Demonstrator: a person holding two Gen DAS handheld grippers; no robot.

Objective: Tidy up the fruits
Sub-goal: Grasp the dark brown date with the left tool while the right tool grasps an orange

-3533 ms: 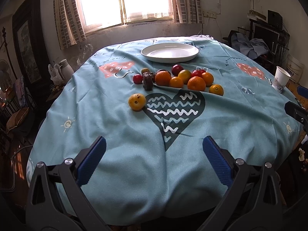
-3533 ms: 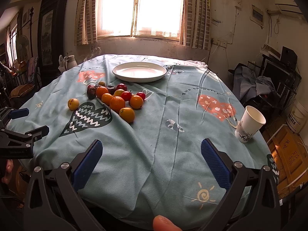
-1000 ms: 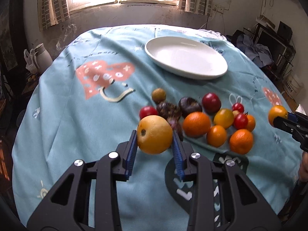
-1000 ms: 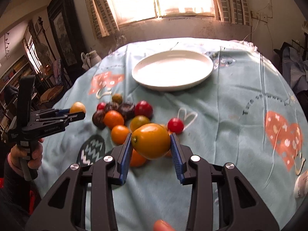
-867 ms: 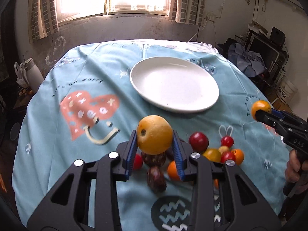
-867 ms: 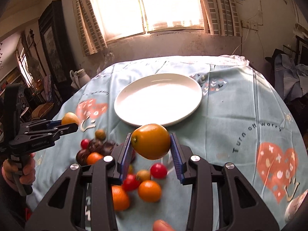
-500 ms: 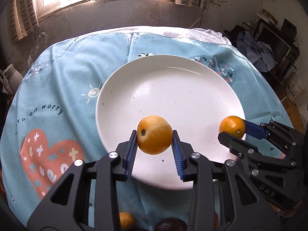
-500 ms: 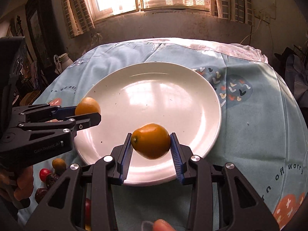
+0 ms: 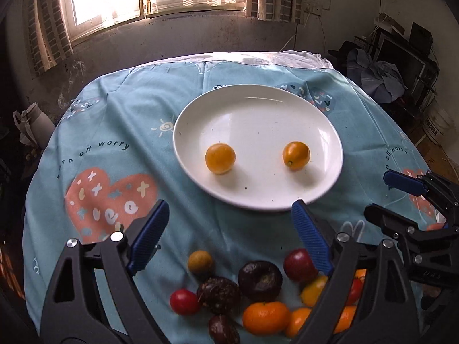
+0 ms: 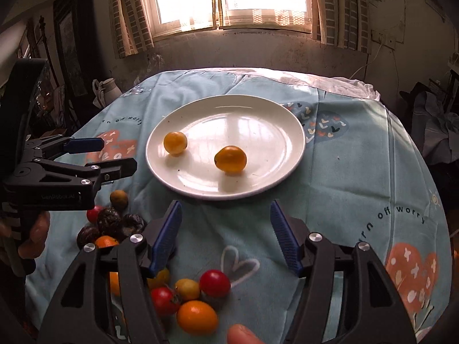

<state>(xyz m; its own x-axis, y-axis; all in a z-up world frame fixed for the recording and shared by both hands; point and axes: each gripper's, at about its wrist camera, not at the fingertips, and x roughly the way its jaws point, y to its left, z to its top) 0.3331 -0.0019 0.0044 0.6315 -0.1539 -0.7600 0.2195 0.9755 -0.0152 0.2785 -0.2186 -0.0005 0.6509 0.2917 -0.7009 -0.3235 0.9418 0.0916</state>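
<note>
Both claws, left claw [image 9: 229, 229] and right claw [image 10: 226, 229], gape empty near plate [image 9: 330, 143] rim.

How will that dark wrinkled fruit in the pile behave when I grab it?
The dark wrinkled fruit is round, so a nudge probably rolls it. Its shrivelled skin suggests some give and decent grip. Neighbours like the orange press close, so they may shift.

Round yellow-orange fruit [image 9: 220, 158] released from the left gripper [image 9: 229, 229] onto the white round plate [image 9: 330, 132] at frame centre, oval orange fruit [image 10: 230, 159] dropped from the right gripper [image 10: 226, 233], both grippers now spread wide, empty, pulled back toward the lower frame.
</note>
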